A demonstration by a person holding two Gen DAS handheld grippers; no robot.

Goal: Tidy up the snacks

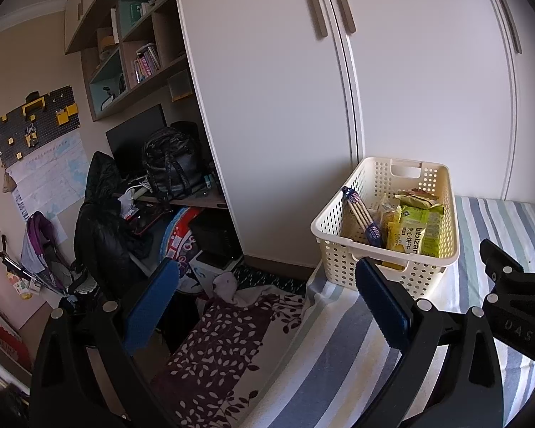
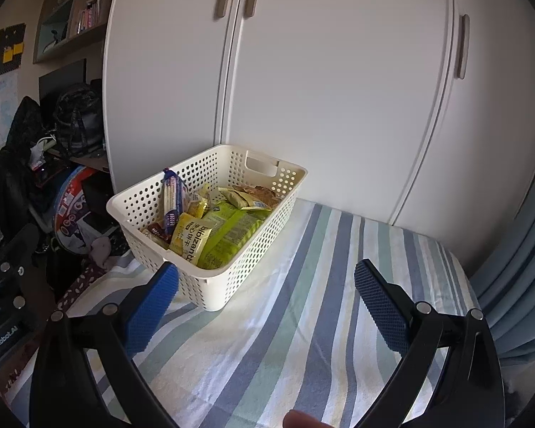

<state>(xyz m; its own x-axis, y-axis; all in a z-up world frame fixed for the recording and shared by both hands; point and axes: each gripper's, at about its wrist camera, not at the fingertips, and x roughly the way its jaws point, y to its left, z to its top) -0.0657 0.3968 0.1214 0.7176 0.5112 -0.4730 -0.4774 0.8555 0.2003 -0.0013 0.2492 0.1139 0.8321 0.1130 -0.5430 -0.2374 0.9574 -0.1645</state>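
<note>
A cream basket [image 2: 232, 278] of snack packets [image 2: 228, 232] stood at the striped bed's [image 2: 303, 321] far left corner, beside white wardrobe doors [image 2: 339, 89]. Both the left tongs [image 1: 267, 306] and right tongs [image 2: 267, 306] gaped wide, holding nothing.

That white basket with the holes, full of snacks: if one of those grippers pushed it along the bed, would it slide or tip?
Probably slide, with some drag: the basket has a wide flat base on the striped sheet, which could bunch. Tipping seems unlikely, since the snack packets lie low inside. It sits near the bed's corner, so a push that way might send it off.
</note>
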